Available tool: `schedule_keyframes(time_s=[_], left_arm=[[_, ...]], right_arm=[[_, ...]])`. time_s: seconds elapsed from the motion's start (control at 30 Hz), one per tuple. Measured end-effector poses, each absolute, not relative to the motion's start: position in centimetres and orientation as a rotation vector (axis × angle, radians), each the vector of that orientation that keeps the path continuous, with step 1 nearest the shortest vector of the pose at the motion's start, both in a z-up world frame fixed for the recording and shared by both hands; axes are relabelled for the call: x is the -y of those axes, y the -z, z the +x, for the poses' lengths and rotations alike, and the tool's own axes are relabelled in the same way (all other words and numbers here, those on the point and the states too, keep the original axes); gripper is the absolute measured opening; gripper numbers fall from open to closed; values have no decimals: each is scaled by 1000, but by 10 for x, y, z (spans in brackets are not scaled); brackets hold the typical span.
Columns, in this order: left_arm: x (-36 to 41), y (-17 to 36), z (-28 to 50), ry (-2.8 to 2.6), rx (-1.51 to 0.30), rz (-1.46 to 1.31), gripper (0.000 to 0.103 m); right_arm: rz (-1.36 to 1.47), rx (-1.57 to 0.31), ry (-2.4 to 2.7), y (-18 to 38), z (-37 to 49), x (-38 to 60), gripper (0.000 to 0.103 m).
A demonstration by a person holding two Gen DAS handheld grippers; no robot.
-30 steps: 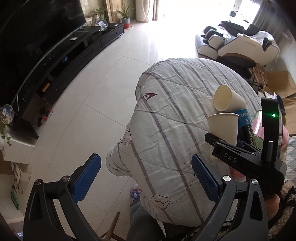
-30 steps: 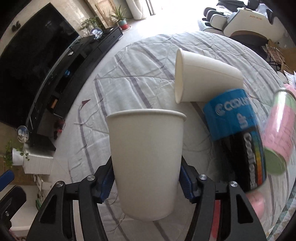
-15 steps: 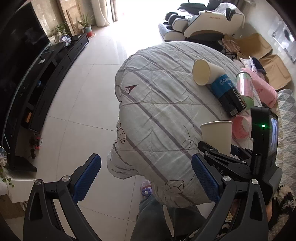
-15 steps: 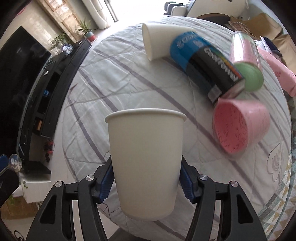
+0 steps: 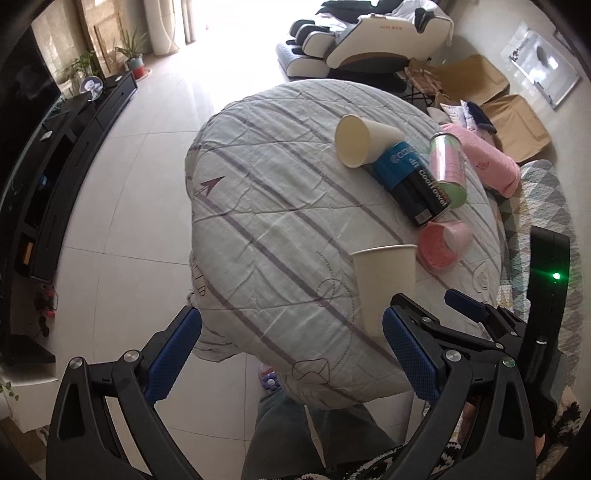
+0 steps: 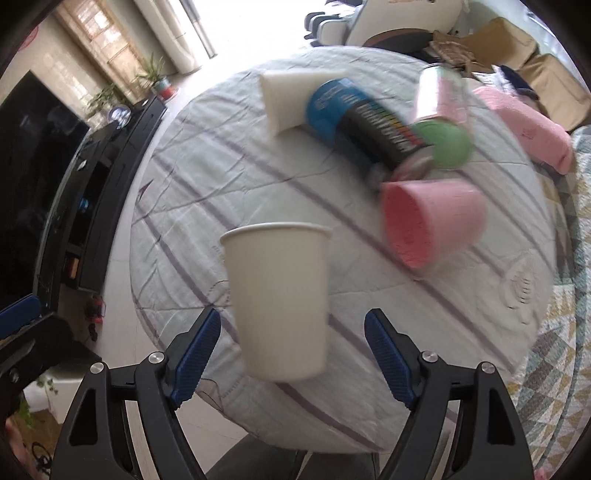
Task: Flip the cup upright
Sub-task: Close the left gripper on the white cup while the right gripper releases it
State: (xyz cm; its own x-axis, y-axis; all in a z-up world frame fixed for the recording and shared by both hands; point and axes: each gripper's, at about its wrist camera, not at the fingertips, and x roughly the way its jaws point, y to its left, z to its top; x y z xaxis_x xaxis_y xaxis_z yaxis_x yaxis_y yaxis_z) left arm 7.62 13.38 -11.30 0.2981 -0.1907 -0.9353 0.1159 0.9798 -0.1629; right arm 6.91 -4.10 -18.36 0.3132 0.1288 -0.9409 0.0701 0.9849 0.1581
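A white paper cup point(image 6: 279, 306) stands upright, mouth up, on the quilt-covered round table point(image 6: 207, 206) near its front edge. My right gripper point(image 6: 291, 354) is open, with a gap on each side between its blue pads and the cup. The cup also shows in the left wrist view point(image 5: 384, 284), with the right gripper point(image 5: 417, 314) beside it. My left gripper point(image 5: 291, 354) is open and empty, held over the floor at the table's front-left edge. A second white paper cup point(image 5: 360, 146) lies on its side at the back.
On the table lie a blue-and-black can point(image 5: 413, 181), a pink-and-green tube point(image 5: 448, 170) and a pink cup point(image 5: 441, 247) on its side. A massage chair point(image 5: 369, 33) stands behind, a black TV cabinet point(image 5: 55, 155) at left. My legs point(image 5: 314, 439) are below.
My right gripper carried the upright cup back toward the table's front edge, then opened and let go of it. The left gripper drew back and higher, staying open.
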Motion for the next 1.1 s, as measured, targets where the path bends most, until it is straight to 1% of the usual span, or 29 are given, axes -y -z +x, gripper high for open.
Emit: schedule_keyframes(time_s=[0.23, 0.37, 0.53, 0.7, 1.0, 1.1], left_arm=[[-80, 129, 93, 310, -1317, -88, 102], [-46, 149, 105, 299, -1347, -68, 102], [-30, 170, 116, 246, -1403, -105, 102], [-24, 182, 120, 179, -1426, -120, 102], [-15, 208, 133, 103, -1489, -125, 102], [-14, 210, 135, 72, -1478, -109, 100]], right_arm=[[173, -1161, 145, 134, 51, 106, 82], [221, -1144, 208, 121, 43, 151, 82], [237, -1162, 248, 124, 42, 192, 82], [272, -1204, 241, 148, 50, 219, 82], [267, -1264, 202, 167, 59, 230, 82], [276, -1276, 184, 170, 62, 232, 82]])
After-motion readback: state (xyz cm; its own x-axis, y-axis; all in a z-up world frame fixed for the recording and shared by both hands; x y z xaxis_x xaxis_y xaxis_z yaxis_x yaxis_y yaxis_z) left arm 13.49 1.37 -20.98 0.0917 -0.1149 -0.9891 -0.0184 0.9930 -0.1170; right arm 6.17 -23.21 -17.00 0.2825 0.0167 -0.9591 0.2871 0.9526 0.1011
